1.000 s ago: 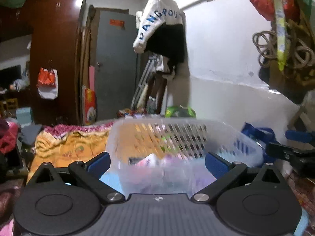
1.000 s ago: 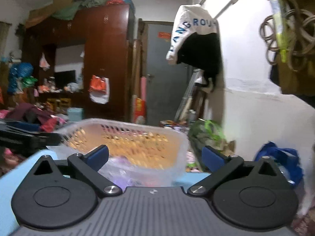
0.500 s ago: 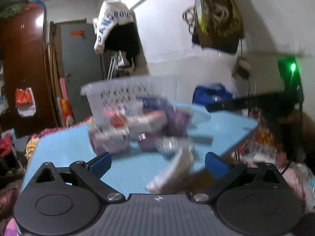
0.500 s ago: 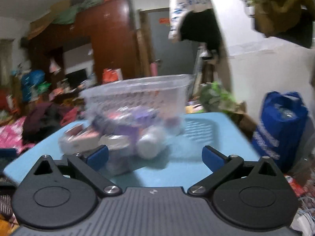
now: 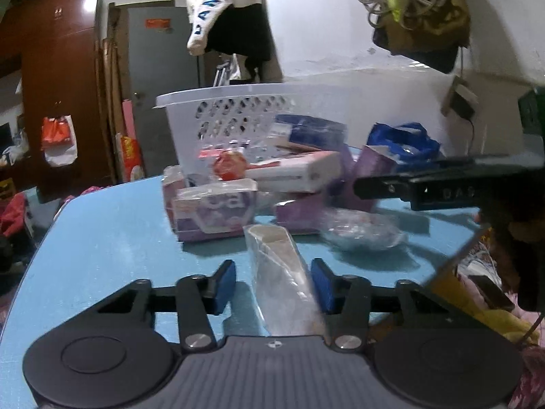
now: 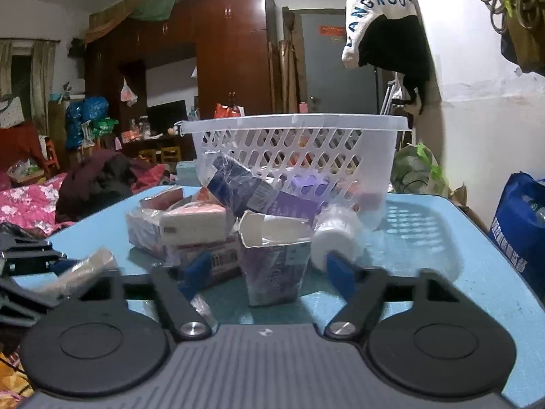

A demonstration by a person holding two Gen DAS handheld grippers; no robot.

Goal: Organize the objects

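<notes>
A white perforated basket [image 6: 296, 150] stands at the back of a blue table [image 6: 477, 272], also in the left wrist view [image 5: 235, 119]. A pile of small boxes and packets lies in front of it. My left gripper [image 5: 274, 286] is open around a long clear-wrapped packet [image 5: 279, 272]; only its right pad touches it. My right gripper [image 6: 269, 272] is open around a torn-open purple carton [image 6: 276, 266], apart from both pads. A white roll [image 6: 335, 235] lies beside the carton.
A pink and white box [image 5: 299, 170] and a purple box [image 5: 214, 213] lie in the pile. A clear crumpled wrapper [image 5: 361, 230] lies to the right. A blue bag [image 6: 521, 225] stands off the table's right edge. The room behind is cluttered.
Both grippers have pulled back from the basket and dropped low to the table. Both have narrowed, the left around the wrapped packet, the right around the purple carton.
</notes>
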